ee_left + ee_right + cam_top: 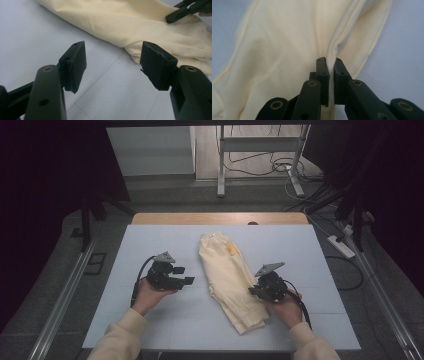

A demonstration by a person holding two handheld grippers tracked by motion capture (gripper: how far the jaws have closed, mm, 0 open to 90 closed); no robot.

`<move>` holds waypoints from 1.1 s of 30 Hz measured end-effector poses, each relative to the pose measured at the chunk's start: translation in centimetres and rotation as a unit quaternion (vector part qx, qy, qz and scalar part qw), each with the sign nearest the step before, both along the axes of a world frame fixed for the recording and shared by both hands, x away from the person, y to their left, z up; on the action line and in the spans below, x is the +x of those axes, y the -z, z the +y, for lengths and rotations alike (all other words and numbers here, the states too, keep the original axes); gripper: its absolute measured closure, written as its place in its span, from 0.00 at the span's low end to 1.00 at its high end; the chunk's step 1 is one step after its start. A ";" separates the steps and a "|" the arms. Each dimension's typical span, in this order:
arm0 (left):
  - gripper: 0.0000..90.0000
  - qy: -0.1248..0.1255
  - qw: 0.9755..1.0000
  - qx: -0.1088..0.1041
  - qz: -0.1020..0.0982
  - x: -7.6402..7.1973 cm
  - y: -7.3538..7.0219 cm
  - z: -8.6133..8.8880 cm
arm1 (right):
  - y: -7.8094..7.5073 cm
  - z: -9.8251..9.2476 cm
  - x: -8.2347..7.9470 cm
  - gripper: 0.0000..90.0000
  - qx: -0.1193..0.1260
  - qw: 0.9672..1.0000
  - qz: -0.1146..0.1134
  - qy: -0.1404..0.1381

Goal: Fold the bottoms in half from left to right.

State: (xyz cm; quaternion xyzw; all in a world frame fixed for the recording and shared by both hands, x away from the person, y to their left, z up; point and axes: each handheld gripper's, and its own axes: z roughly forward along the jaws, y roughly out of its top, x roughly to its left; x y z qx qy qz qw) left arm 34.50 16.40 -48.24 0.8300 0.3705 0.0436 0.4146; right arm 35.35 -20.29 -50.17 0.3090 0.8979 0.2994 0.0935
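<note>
While the cream garment (231,282) lies folded lengthwise on the white table (150,240), running from the middle toward the near right, a raised fold of its cloth is pinched between the jaws of the right gripper (331,75), which are pressed together on it. The right gripper (261,290) is seen at the garment's right edge, near its nearer end. The left gripper (112,65) is held just left of the garment, its jaws apart with nothing between them and bare table beneath.
</note>
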 end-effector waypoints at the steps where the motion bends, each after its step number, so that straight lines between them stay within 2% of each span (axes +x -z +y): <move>1: 0.41 0.000 1.000 0.000 0.000 0.0 0.0 0.0 | 0.3 0.0 0.0 0.94 -0.003 1.000 0.003 0.001; 3: 0.41 0.001 1.000 0.001 0.001 0.0 0.0 0.0 | 0.4 -0.2 0.0 0.93 0.005 1.000 0.004 0.004; 5: 0.41 0.000 1.000 0.001 0.001 0.0 0.0 0.0 | 0.4 -0.2 -0.1 0.87 0.005 1.000 0.003 0.008; 11: 0.41 0.000 1.000 0.001 -0.001 0.0 0.0 0.0 | -0.3 -0.2 -1.0 0.63 -0.006 0.999 -0.040 0.016; 15: 0.40 0.001 1.000 0.002 -0.001 0.0 0.0 -0.1 | -0.9 -0.4 -1.4 0.53 0.009 0.998 -0.060 0.009; 18: 0.40 0.001 1.000 0.002 -0.002 0.0 0.0 -0.1 | -1.4 -0.6 -1.5 0.50 0.022 0.998 -0.063 0.006; 26: 0.40 -0.001 1.000 0.000 -0.002 0.0 0.0 0.0 | -2.1 -1.3 -1.9 0.42 0.030 0.998 -0.059 0.006; 29: 0.40 -0.001 1.000 0.001 -0.002 0.0 0.0 0.0 | -2.5 -1.7 -2.3 0.40 0.033 0.998 -0.059 0.007; 33: 0.40 -0.001 1.000 0.001 -0.001 0.0 0.0 0.0 | -3.1 -2.0 -3.3 0.40 0.036 0.997 -0.062 -0.007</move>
